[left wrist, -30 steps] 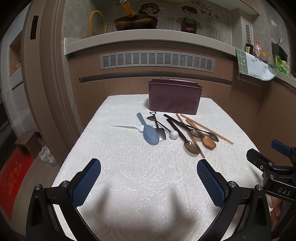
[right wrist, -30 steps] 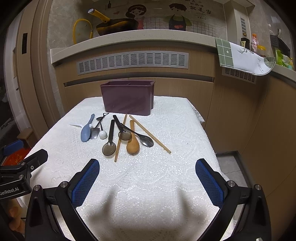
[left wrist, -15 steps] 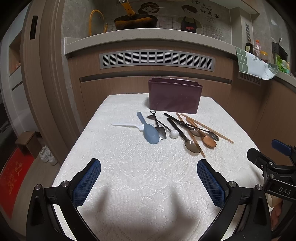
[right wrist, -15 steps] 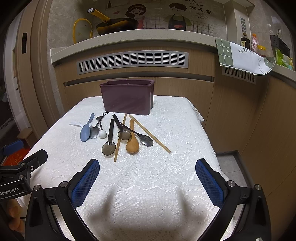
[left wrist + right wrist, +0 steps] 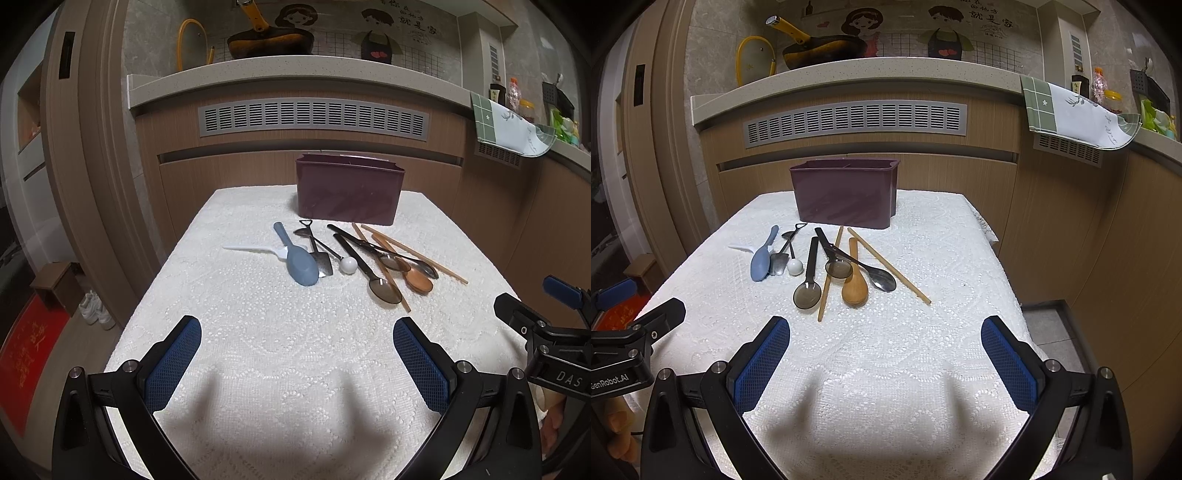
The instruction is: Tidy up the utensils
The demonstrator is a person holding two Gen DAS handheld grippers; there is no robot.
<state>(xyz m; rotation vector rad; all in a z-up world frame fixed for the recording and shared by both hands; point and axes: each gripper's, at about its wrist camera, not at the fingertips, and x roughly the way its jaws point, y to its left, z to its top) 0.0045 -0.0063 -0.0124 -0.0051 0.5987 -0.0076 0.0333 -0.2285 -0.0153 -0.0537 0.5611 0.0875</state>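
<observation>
A dark purple utensil box (image 5: 347, 194) (image 5: 846, 195) stands at the far end of the white-clothed table (image 5: 258, 332). In front of it lie loose utensils: a blue rice paddle (image 5: 299, 258) (image 5: 761, 258), a white plastic spoon (image 5: 255, 250), a small metal shovel spoon (image 5: 317, 251), a ball-ended stirrer (image 5: 348, 264), dark spoons (image 5: 809, 284), a wooden spoon (image 5: 854, 284) and wooden chopsticks (image 5: 888, 265). My left gripper (image 5: 295, 354) is open and holds nothing, near the front edge. My right gripper (image 5: 884, 354) is open too, also well short of the utensils.
A wooden counter wall with a grey vent (image 5: 314, 118) rises right behind the table. The table's right edge (image 5: 1004, 273) drops to the floor. A green-checked towel (image 5: 1067, 114) hangs from the counter at right. Shoes (image 5: 94, 310) sit on the floor at left.
Both views have crept slightly forward toward the utensils. Neither gripper has taken hold of anything and both stay open.
</observation>
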